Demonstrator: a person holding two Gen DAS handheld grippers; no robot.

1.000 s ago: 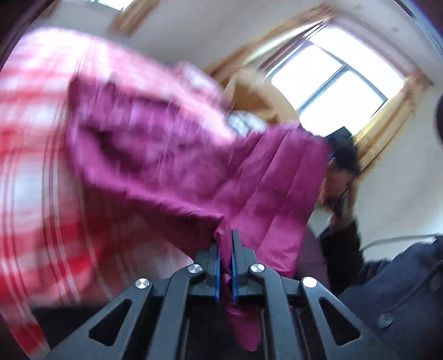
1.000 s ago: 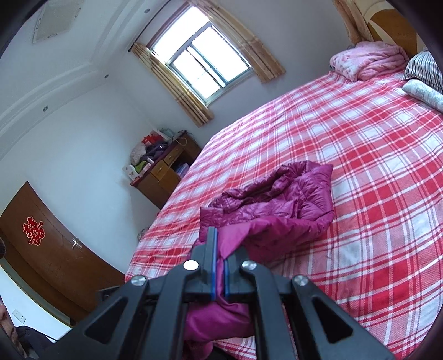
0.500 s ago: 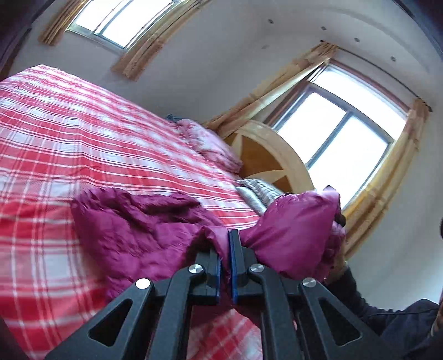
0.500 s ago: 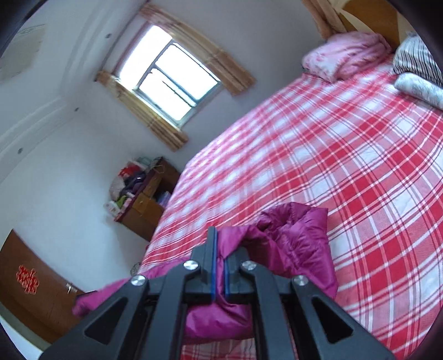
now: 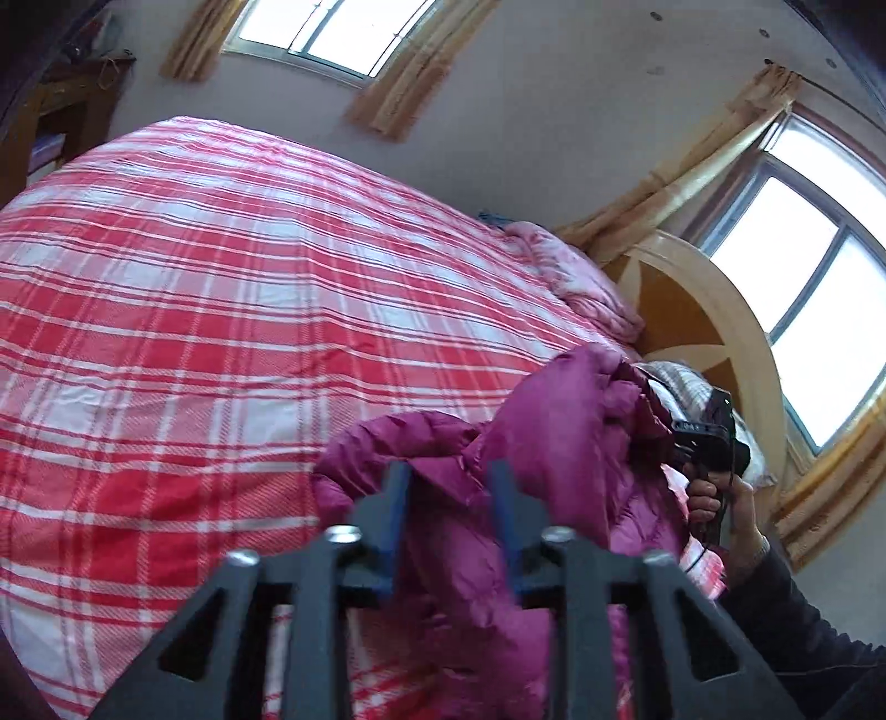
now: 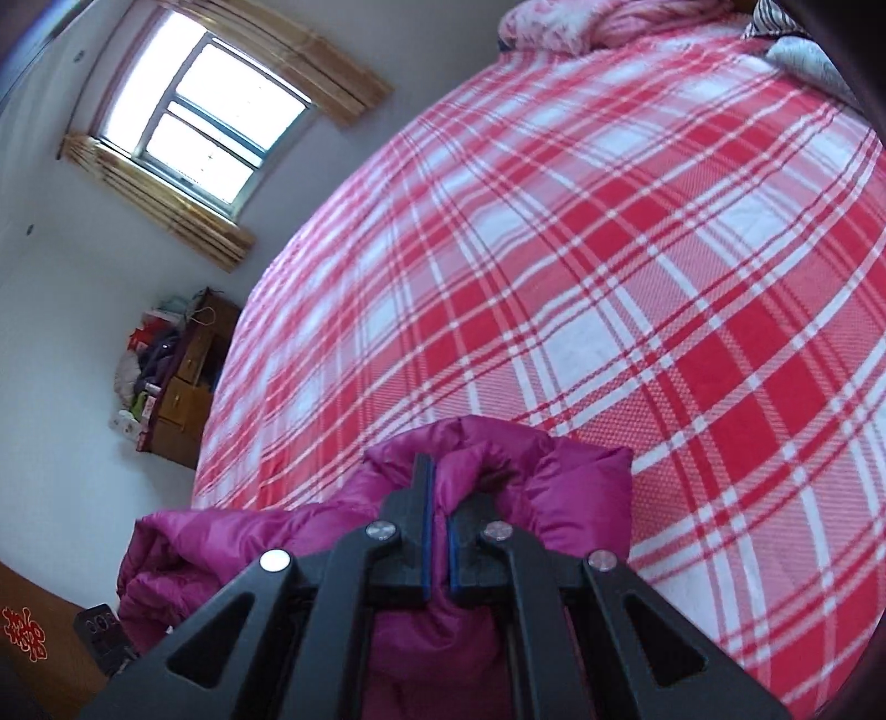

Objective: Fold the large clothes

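Magenta puffer jacket (image 6: 559, 487) lies bunched at the near edge of the plaid bed (image 6: 609, 249), broad cover bare beyond. Right gripper (image 6: 437, 493) pinches it; left gripper (image 5: 449, 487) is opening, fabric between. Only the left view shows the headboard (image 5: 692, 310).

1. The jacket (image 5: 559, 443) lies bunched on the bed (image 5: 221, 310) at its near edge.
2. Pillows (image 6: 559, 25) sit at the bed's far end.
3. A cluttered dresser (image 6: 183, 382) stands beside the bed, below the window (image 6: 205, 116).

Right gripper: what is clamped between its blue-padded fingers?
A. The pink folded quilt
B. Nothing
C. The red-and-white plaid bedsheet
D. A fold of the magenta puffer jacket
D: the right gripper is shut on a bunched fold of the quilted magenta puffer jacket, above the plaid bedsheet.
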